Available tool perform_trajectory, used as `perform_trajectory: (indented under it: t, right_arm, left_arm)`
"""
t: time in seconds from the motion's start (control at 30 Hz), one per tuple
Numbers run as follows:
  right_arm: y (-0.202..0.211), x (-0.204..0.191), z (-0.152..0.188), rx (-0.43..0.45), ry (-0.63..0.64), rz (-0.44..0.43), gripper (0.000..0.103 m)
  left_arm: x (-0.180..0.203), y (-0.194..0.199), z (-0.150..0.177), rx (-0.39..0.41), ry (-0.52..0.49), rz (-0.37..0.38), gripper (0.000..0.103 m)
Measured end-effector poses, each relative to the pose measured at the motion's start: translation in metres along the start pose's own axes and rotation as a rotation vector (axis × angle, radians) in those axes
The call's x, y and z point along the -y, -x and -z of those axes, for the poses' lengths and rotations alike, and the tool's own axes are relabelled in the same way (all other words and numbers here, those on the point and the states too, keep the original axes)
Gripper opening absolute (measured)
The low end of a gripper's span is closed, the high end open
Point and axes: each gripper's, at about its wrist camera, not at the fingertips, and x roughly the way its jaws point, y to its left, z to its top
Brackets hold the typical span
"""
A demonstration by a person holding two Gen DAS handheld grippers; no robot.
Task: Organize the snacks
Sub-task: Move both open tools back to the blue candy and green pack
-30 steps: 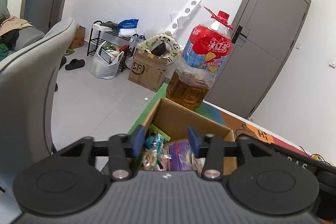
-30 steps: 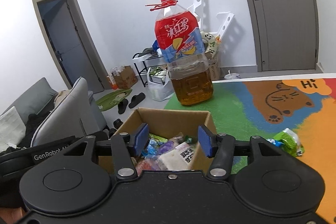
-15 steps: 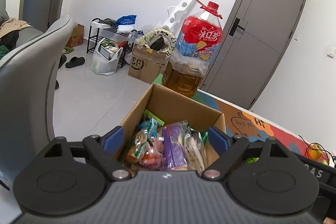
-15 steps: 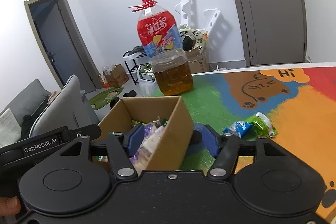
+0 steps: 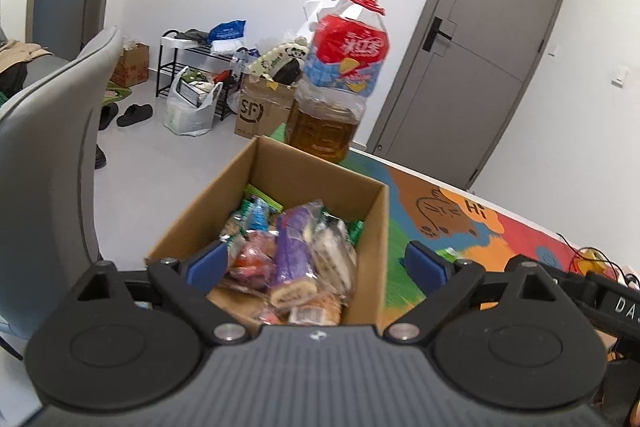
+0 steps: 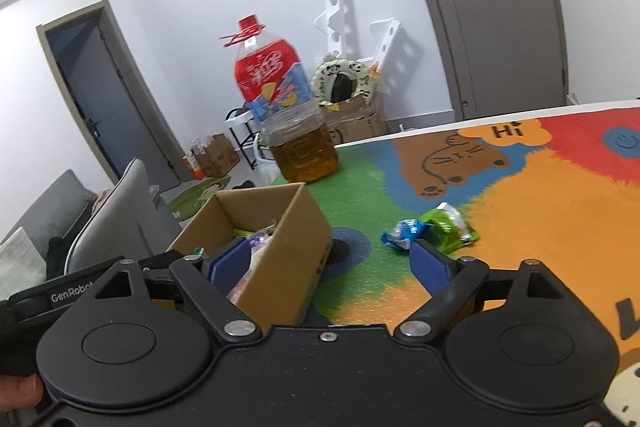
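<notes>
My left gripper (image 5: 316, 265) hung spread wide and empty over the near end of the cardboard box (image 5: 372, 227), with wrapped snacks (image 5: 292, 259) piled inside between its fingers. My right gripper (image 6: 330, 265) also gaped, holding nothing, straddling the box's right wall. Just ahead of its right finger lay a blue packet (image 6: 404, 233) and a green packet (image 6: 450, 229) on the mat (image 6: 540, 227). Beyond the box stood a large oil bottle (image 6: 286, 119).

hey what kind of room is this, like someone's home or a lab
Most likely a lived-in home. A shoe rack with slippers stands by the wall, a grey sofa sits at the side, and the table wears a cartoon mat.
</notes>
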Motion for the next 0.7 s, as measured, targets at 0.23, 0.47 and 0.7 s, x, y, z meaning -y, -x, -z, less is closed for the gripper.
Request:
perform_trajectory:
  t: [0.23, 0.47, 0.7]
  right_arm:
    - [0.014, 0.026, -0.001, 0.023, -0.038, 0.024, 0.089]
    - [0.015, 0.05, -0.001, 0.032, -0.075, 0.046, 0.088]
    - [0.011, 0.075, -0.004, 0.04, -0.121, 0.058, 0.074]
  left_arm:
    - [0.025, 0.001, 0.005, -0.002, -0.028, 0.045, 0.095]
    - [0.054, -0.006, 0.009, 0.0, -0.075, 0.087, 0.094]
    - [0.083, -0.02, 0.01, -0.001, -0.115, 0.117, 0.092]
